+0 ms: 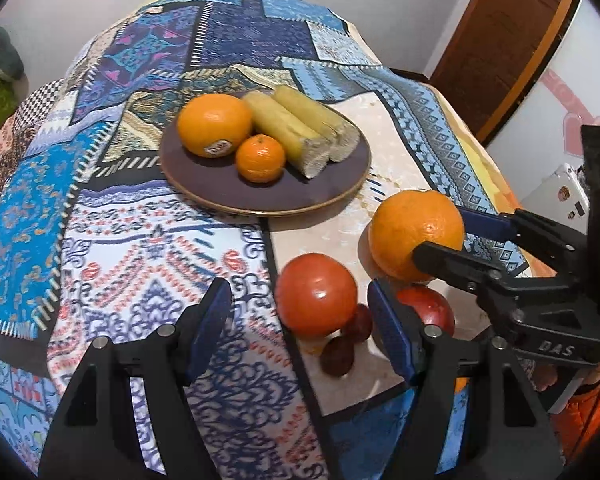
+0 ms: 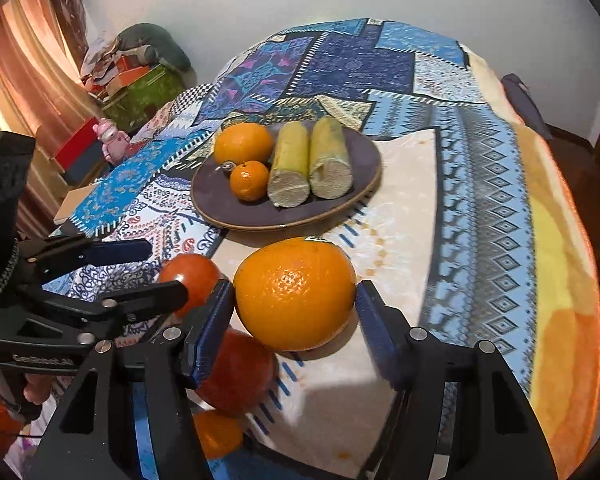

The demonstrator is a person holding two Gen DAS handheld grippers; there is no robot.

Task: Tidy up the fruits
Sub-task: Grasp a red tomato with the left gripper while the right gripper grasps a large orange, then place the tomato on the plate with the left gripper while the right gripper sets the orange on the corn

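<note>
A dark plate (image 1: pixel 220 188) (image 2: pixel 216 200) on the patterned cloth holds a big orange (image 1: pixel 214 124) (image 2: pixel 243 143), a small mandarin (image 1: pixel 260 158) (image 2: pixel 249 180) and two yellow-green cut pieces (image 1: pixel 296 132) (image 2: pixel 312 164). Nearer, a large orange (image 1: pixel 416 234) (image 2: pixel 295 294) sits between the fingers of my right gripper (image 2: pixel 294 312) (image 1: pixel 452 236), which is open around it with small gaps. My left gripper (image 1: pixel 300 332) (image 2: pixel 156 272) is open around a red tomato (image 1: pixel 317 295) (image 2: pixel 190 274). A red apple (image 1: pixel 430 308) (image 2: pixel 236 372) and two small dark red fruits (image 1: pixel 338 354) lie close by.
Another orange fruit (image 2: pixel 216 434) lies at the table's near edge. A phone (image 1: pixel 556 192) lies at the right edge. Boxes and a pink toy (image 2: pixel 110 140) stand beyond the table's left side. A wooden door (image 1: pixel 500 40) is behind on the right.
</note>
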